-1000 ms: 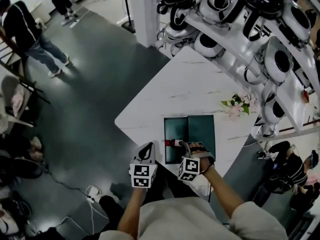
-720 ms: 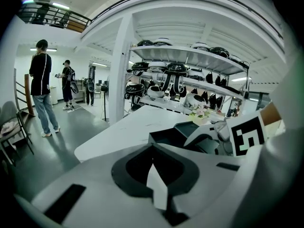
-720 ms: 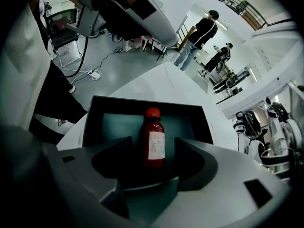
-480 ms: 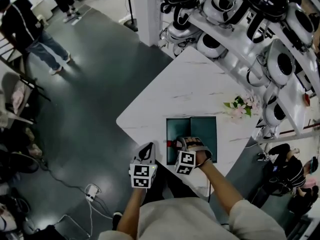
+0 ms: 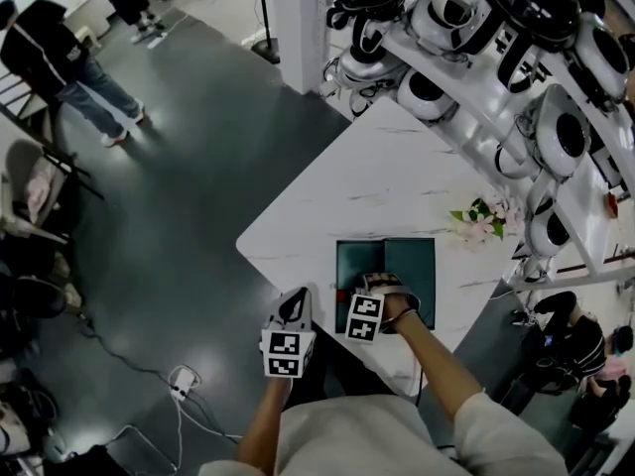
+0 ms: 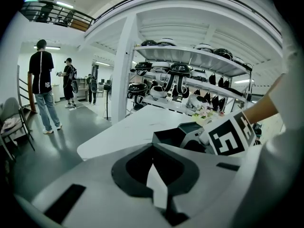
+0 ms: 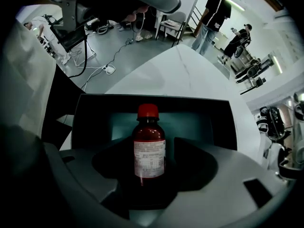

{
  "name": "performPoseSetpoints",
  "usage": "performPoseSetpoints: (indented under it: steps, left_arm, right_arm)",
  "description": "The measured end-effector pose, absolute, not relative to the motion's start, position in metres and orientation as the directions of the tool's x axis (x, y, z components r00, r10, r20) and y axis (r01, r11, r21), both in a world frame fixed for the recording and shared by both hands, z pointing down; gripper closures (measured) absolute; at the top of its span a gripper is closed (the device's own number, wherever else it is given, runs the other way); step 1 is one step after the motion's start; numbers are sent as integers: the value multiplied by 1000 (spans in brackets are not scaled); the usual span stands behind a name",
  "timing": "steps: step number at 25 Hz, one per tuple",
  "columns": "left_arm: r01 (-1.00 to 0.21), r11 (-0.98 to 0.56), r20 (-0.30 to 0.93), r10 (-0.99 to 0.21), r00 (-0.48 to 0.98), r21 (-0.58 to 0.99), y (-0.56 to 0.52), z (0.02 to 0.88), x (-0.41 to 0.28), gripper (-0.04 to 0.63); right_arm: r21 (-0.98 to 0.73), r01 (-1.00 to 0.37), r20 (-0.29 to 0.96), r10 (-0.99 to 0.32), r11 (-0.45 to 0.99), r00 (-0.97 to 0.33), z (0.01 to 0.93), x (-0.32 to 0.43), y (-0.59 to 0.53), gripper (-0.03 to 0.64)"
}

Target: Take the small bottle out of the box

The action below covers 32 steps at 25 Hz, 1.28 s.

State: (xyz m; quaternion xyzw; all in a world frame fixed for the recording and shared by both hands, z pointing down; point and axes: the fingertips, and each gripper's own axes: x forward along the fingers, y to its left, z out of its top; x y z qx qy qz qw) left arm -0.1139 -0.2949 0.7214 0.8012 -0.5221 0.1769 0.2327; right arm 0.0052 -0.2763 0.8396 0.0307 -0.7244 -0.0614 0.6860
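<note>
A small brown bottle (image 7: 149, 148) with a red cap and a white label lies in the open teal box (image 7: 156, 100) on the white table. In the head view only its red cap (image 5: 341, 294) shows beside my right gripper (image 5: 372, 291), which points straight down into the box (image 5: 407, 256). The jaws of the right gripper (image 7: 151, 151) have just been opening. They now stand wide on either side of the bottle without pressing on it. My left gripper (image 5: 296, 297) hangs off the table's near edge, left of the box, with its jaws together and nothing between them (image 6: 156, 175).
The white marble table (image 5: 357, 177) tapers to a rounded corner at the left. A bunch of flowers (image 5: 481, 216) lies right of the box. Shelves of white and black robot heads (image 5: 536, 107) run behind the table. People (image 5: 60, 58) stand on the dark floor at far left.
My right gripper has sunk over the bottle in the box, and its marker cube now covers more of the bottle. The left gripper has stayed where it was.
</note>
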Motion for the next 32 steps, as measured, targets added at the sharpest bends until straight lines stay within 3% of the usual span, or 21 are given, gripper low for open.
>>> performPoseSetpoints:
  steps: [8,20,27,32]
  left_arm:
    - [-918,-348,523,-755,396,193,-302,721,-113,577]
    - [-924,-333,522,-762,382,190,-299,719,-123,577]
    - [-924,-342,505,-775,381,172,-299,707,-126,577]
    - [-921,-350,491,-780,387,169,-298,700,-120,577]
  right_arm:
    - [71,87,997,-71,994,-3,844,4,-272,374]
    - [65,88,998,-64,994,-13,842,3,-270,382]
    - [133,41,989,-131,990,-62,824,2,-277,382]
    - [181,-79,969,-191,980,-154,802,0,-288,382]
